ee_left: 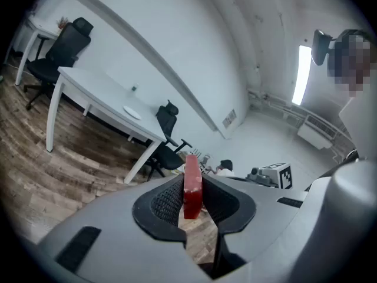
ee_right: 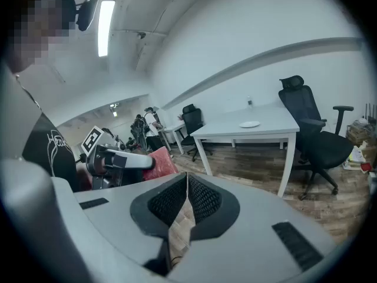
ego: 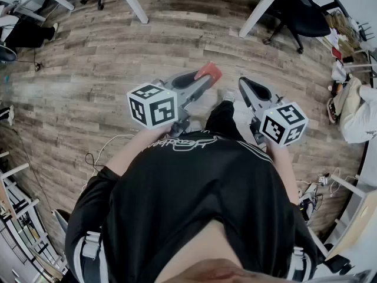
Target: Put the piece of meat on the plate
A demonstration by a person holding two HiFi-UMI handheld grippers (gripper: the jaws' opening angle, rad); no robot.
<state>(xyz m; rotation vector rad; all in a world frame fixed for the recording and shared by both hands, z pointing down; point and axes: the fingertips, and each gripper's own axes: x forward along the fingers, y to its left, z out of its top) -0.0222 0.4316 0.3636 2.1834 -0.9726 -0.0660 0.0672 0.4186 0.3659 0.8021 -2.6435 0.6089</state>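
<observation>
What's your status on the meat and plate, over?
Left gripper shut on meat, right gripper shut, empty. Plate on far white table, not reached. Office chair beside table.

Count on inspection: two grippers, namely the left gripper [ego: 205,80] and the right gripper [ego: 245,86]. One piece of meat [ee_left: 192,184], one plate [ee_right: 250,124]. Two black office chairs [ee_right: 312,135] [ee_right: 191,121] noted in the right gripper view.

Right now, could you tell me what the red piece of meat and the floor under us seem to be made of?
The piece of meat is likely a plastic or rubber replica: a flat slab, uniformly matte red, with crisp edges. The floor looks like wood-pattern planks, perhaps laminate or vinyl: grey-brown grain, visible plank seams and a low sheen.
</observation>
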